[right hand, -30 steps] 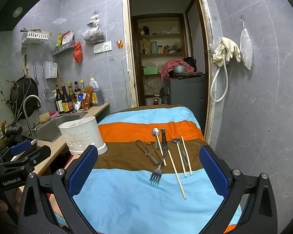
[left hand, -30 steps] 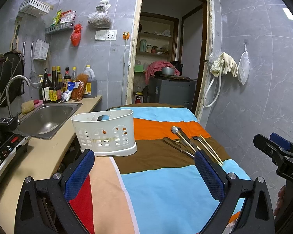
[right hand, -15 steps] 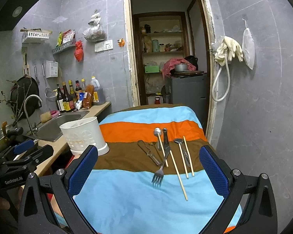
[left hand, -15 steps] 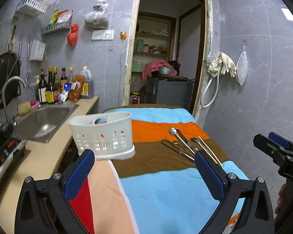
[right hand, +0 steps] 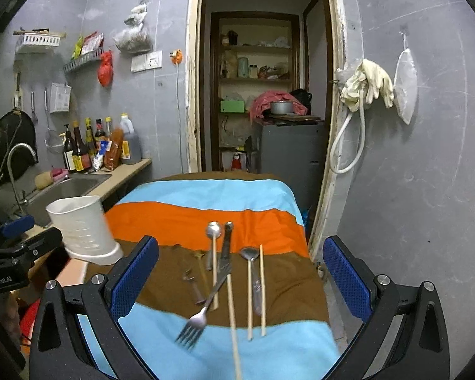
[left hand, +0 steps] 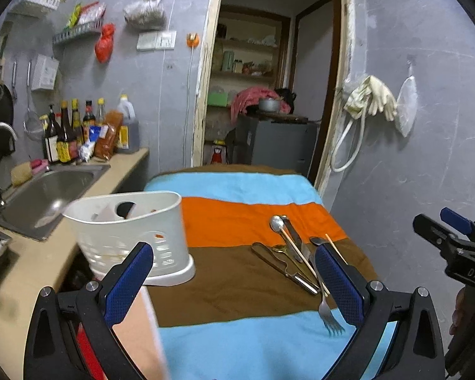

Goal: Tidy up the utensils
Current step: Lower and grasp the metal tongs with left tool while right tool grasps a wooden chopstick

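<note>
A white slotted utensil holder (left hand: 126, 237) stands at the left edge of the striped cloth; it also shows in the right wrist view (right hand: 82, 231). Several utensils lie on the brown stripe: a fork (right hand: 205, 304), spoons (right hand: 213, 231), a knife (right hand: 226, 247) and wooden chopsticks (right hand: 262, 288). The same pile shows in the left wrist view (left hand: 296, 262). My left gripper (left hand: 234, 281) is open and empty, just before the holder and the pile. My right gripper (right hand: 240, 275) is open and empty, above the utensils.
A steel sink (left hand: 47, 193) with a counter and several bottles (left hand: 76, 133) lies to the left. A grey tiled wall (right hand: 411, 190) with hanging gloves (right hand: 367, 85) is close on the right. An open doorway (right hand: 259, 95) is behind the table (right hand: 205, 190).
Both grippers have moved forward and down toward the table. The holder and the utensils now look nearer. Nothing was picked up.
</note>
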`<state>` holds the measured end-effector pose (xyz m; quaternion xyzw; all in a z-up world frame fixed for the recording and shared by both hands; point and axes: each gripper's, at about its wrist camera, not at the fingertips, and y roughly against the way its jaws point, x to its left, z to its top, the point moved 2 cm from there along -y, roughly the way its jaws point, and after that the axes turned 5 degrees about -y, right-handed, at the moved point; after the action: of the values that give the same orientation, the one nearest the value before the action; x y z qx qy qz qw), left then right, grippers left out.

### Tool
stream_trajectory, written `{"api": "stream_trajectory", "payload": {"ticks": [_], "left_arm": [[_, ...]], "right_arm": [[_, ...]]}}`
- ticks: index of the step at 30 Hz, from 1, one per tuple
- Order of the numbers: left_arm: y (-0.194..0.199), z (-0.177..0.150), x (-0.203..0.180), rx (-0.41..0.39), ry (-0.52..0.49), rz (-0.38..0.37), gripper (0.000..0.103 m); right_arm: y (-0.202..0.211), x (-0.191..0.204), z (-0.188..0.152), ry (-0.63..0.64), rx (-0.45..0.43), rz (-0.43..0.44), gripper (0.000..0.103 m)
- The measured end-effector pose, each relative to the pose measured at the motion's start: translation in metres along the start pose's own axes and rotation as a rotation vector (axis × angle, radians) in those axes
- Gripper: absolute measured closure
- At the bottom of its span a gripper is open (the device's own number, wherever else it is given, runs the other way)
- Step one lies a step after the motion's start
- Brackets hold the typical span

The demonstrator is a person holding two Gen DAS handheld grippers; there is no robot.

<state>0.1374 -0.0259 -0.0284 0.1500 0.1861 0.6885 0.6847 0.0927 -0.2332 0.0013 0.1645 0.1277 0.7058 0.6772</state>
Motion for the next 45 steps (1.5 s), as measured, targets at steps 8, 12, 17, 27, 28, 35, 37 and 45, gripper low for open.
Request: {"api": "stream_trajectory", "payload": {"ticks": [8,12,17,27,28,35,37,45], "left_arm": [[-0.091,0.001,-0.017,0.14,0.091,0.01,0.001],[-0.135,-0.001,-0.026,0.222,0.12,0.008,0.01],[-0.175,-0.007,-0.036,0.325,0.156,-0.008,0.024],[-0.221,-0.021,-0.045,0.528,0.22,-0.01,0.047],[-0.222,-0.022,-0.045,0.531,0.221,-0.007,0.047],[-0.228,-0.021,-0.042,0.58,0.258,-0.017,0.047],[-0.233,-0.019,-0.046,0.615,0.219,-0.005,0.047],[-0.24,-0.013,-0.047,0.682,0.191,-0.056,0.074]], "right_arm": [[-0.094,-0.033,0.014,-0.009,0.109,0.034,0.039],[-0.161,-0.05,0.001,-0.065,0.269,0.062,0.068],[-0.208,-0.054,-0.023,-0.089,0.396,0.083,0.082],[-0.25,-0.044,-0.054,-0.09,0.544,0.131,0.082],[-0.252,-0.043,-0.055,-0.088,0.555,0.13,0.082],[-0.255,-0.04,-0.059,-0.081,0.627,0.13,0.082],[-0.255,-0.038,-0.058,-0.07,0.644,0.118,0.082],[-0.265,-0.033,-0.053,-0.118,0.733,0.087,0.099]]}}
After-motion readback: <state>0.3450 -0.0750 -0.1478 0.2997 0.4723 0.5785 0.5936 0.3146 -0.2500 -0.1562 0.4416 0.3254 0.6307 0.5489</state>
